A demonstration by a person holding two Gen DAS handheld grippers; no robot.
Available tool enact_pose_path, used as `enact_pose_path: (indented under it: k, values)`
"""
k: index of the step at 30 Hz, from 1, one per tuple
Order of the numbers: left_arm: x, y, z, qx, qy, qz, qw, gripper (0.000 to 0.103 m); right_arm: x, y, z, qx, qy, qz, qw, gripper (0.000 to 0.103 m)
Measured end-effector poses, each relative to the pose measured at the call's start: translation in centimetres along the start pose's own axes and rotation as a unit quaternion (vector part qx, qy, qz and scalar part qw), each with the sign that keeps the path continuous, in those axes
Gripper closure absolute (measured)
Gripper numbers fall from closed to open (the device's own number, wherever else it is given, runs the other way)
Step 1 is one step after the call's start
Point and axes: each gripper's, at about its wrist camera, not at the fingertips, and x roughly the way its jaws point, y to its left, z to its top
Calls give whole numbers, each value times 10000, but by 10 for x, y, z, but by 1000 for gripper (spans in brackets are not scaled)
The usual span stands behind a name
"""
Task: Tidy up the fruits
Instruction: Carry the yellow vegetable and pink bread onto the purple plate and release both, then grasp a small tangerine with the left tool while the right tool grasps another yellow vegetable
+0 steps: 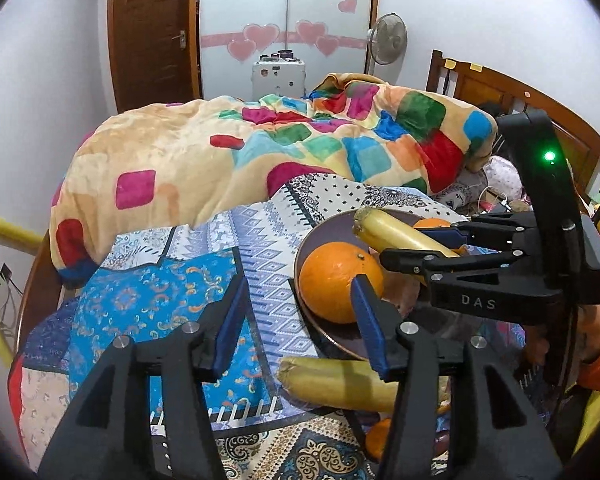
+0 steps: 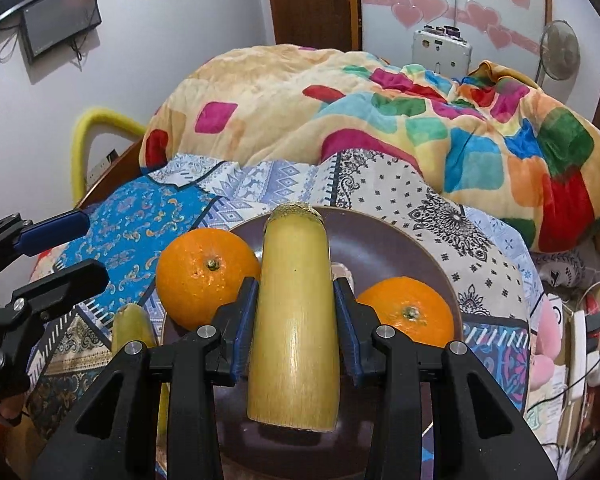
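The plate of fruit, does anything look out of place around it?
Yes. One sugarcane piece lies on the patterned cloth outside the plate, while two oranges sit inside and the right gripper holds another cane piece above it.

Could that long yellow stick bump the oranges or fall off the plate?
Maybe. The right tongs hold the yellow stick over the plate, squeezed between two oranges, so lowering it could nudge them and set them rolling. It is long, so an end may overhang the rim. The open left tongs sit close to one orange.
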Motion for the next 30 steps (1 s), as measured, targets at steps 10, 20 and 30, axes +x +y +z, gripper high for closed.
enact_pose_path:
  k: [10,20,30]
  values:
    - [-8,-3,-14,80,63,107,9999,44,-40,5,-7,-173,-396,-147,9990,61]
    - [-35,-16,-38,-25,161,115,9998,33,-93,28,-51,-491,-803,-203,9954,60]
    - [-33,-29,-76,-186,513,191,9983,29,-107,41,-90,-524,-886,-46,9947,58]
